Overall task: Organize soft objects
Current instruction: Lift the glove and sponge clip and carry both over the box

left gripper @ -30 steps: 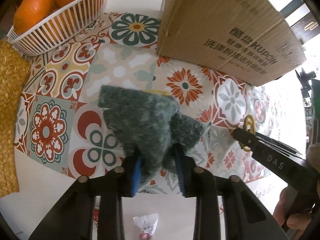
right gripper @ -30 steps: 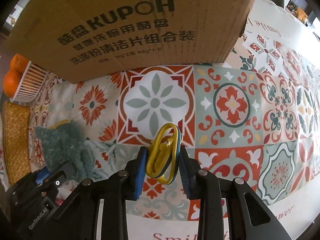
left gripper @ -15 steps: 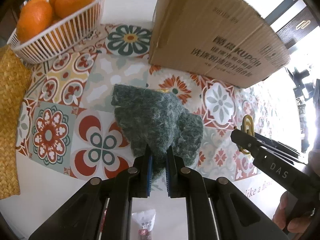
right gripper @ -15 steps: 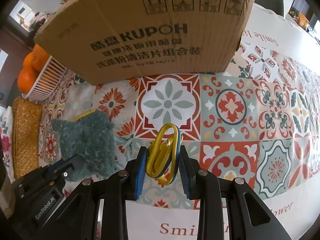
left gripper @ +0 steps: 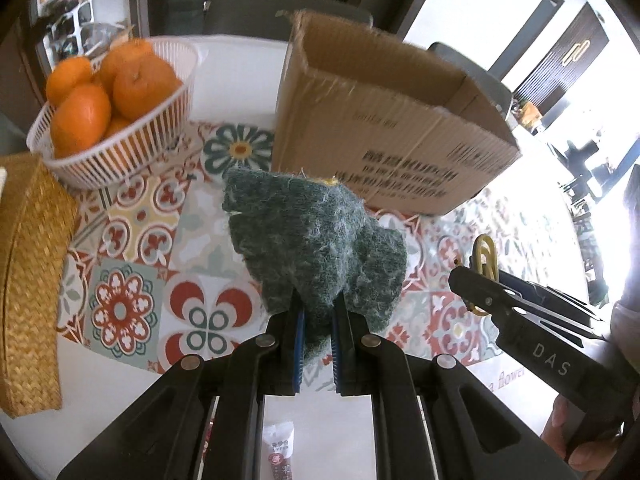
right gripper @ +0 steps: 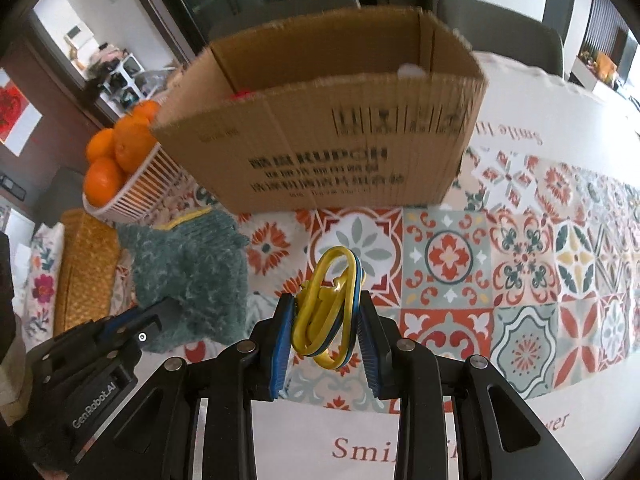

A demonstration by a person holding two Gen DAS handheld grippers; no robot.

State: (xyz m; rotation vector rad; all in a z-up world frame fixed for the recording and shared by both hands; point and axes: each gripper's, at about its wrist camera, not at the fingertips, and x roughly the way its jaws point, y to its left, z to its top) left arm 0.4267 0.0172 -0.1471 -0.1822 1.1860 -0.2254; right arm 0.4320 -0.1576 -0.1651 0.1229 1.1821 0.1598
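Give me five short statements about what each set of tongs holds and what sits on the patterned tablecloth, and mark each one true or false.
1. The left tongs are shut on the fuzzy dark green cloth. True.
2. The right tongs are empty. False: they grip a bundle of yellow and blue rubber bands.
3. The white plastic basket holds lemons. False: it holds oranges.
4. The brown cardboard box is open at the top. True.
5. The woven straw mat lies on top of the cardboard box. False: it lies on the table beside the basket.
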